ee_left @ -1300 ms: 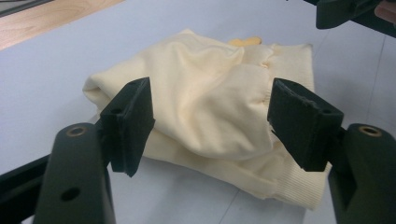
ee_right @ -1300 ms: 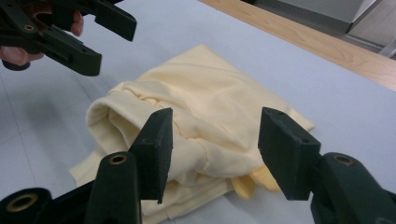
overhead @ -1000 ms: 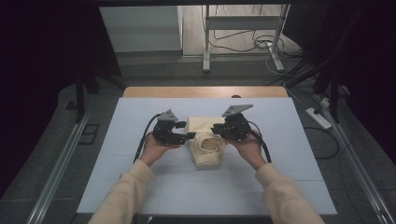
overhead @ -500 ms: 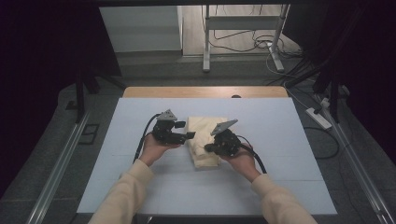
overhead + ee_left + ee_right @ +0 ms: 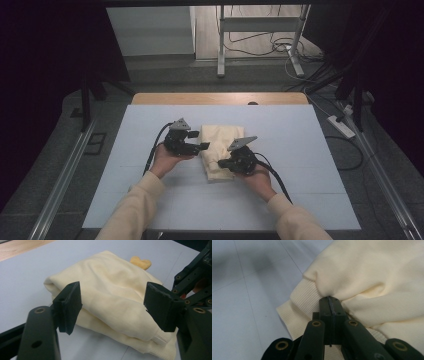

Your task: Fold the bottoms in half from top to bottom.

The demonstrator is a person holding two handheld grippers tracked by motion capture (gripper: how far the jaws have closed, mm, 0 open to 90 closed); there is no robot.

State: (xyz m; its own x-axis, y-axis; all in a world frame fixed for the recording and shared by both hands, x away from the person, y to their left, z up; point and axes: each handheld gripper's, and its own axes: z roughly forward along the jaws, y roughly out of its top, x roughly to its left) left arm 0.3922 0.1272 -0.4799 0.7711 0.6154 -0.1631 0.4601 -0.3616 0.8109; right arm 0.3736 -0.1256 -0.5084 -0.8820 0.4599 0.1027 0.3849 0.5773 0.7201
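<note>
A folded cream sweater (image 5: 223, 142) lies on the pale blue table (image 5: 150, 200). My left gripper (image 5: 204, 146) rests against its left side. In the left gripper view its jaws stand open, with the sweater (image 5: 112, 290) between and beyond them and untouched by the pads (image 5: 71, 303). My right gripper (image 5: 223, 163) is down at the sweater's near right corner. In the right gripper view it (image 5: 331, 302) is shut, pinching a pucker of the sweater (image 5: 367, 272) just beside the ribbed hem (image 5: 298, 305).
A small orange-yellow patch (image 5: 141, 263) peeps out behind the sweater. The table's far edge is bare wood (image 5: 220, 98). Past it stand a metal frame (image 5: 220, 45) and loose cables on the floor, with a power strip (image 5: 341, 126) at the right.
My right gripper has come down and nearer, onto the sweater's near corner, and the sweater lies flatter. The left hand has stayed where it was.
</note>
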